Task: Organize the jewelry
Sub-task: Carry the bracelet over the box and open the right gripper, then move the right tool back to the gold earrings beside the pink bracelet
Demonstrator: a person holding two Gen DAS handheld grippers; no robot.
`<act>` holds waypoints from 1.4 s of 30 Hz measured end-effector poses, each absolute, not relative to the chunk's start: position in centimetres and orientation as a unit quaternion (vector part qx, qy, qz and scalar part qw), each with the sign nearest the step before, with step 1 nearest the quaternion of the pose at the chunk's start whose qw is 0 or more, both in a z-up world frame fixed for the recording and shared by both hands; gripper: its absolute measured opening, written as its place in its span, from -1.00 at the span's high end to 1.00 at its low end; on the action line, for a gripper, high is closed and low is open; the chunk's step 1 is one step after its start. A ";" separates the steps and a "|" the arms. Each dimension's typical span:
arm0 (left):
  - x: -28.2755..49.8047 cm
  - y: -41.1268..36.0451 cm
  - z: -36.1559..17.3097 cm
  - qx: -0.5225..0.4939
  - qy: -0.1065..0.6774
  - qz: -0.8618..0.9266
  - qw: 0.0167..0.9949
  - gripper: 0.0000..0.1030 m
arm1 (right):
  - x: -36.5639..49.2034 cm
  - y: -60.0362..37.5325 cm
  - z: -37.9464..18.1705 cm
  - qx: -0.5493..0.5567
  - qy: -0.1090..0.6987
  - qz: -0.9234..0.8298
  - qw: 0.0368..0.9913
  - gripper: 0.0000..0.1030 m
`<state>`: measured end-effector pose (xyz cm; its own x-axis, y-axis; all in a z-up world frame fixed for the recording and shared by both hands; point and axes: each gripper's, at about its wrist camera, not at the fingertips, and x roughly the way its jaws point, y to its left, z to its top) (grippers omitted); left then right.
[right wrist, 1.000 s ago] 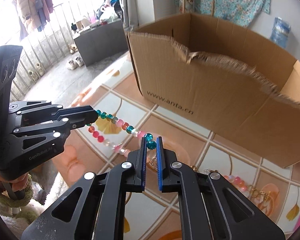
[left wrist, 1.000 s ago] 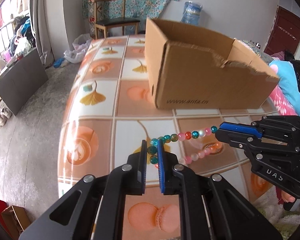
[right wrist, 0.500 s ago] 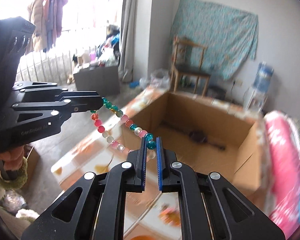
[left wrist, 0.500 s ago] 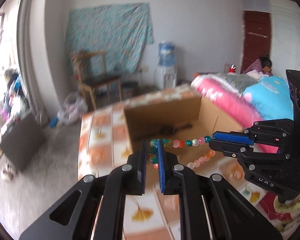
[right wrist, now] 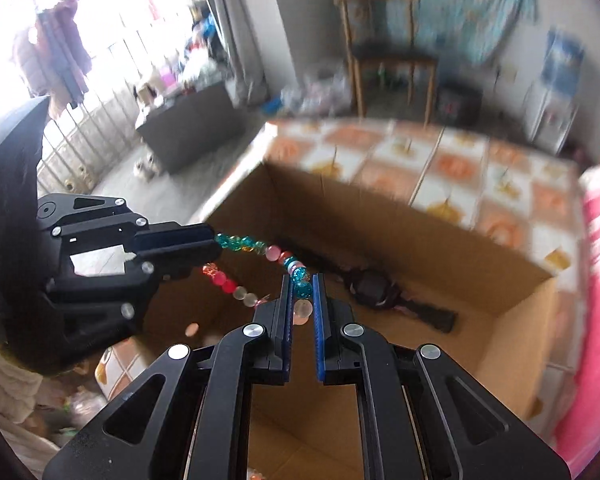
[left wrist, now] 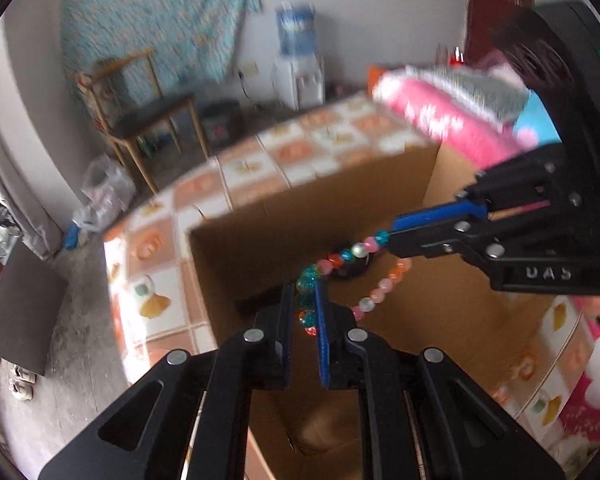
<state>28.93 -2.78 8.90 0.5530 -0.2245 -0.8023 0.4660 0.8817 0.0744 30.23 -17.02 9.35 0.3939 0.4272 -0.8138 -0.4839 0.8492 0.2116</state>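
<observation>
Left tongs: clamped on one end of the bead bracelet, teal beads pinched between the blue pads; seen from the other side at.
Right tongs: clamped on the other end of the same bracelet; from the left wrist view they entered at the right at.
Bracelet position: held in the air between the two pairs of tongs, over the open cardboard box, touching neither its walls nor its floor. One strand of teal, pink, orange and pearl beads ran fairly taut between the tongs; a second strand of pink, orange and clear beads sagged below it.
Box: brown, open at the top, standing on the worktop, which wore a tiled orange-and-white cloth.
Box contents: a dark wristwatch lay on the box floor, strap stretched out, well below the bracelet.
Surroundings: wooden chair against the far wall, under a hanging patterned sheet; water dispenser beside it; pink bedding past the box.
Picture quality: background blurred; tongs and beads sharp.
</observation>
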 end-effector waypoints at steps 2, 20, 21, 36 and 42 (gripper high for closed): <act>30.3 -3.3 7.3 0.151 0.456 -0.199 0.854 0.82 | 31.6 -16.5 7.5 -0.032 0.515 0.278 0.810 0.86; 30.5 -1.6 7.6 0.147 0.475 -0.176 0.849 0.39 | 31.8 -18.8 6.4 0.036 0.553 0.279 0.784 0.46; 29.8 -1.1 8.5 0.143 0.462 -0.173 0.858 0.37 | 30.8 -19.2 7.4 0.035 0.539 0.278 0.795 0.39; 10.4 1.2 14.5 0.070 0.322 -0.220 0.918 -0.16 | 11.3 -26.8 13.8 0.065 0.366 0.252 0.894 0.07; 7.6 -1.1 8.7 0.074 0.349 -0.216 0.909 -0.17 | 7.1 -27.8 8.6 0.116 0.389 0.201 0.892 0.07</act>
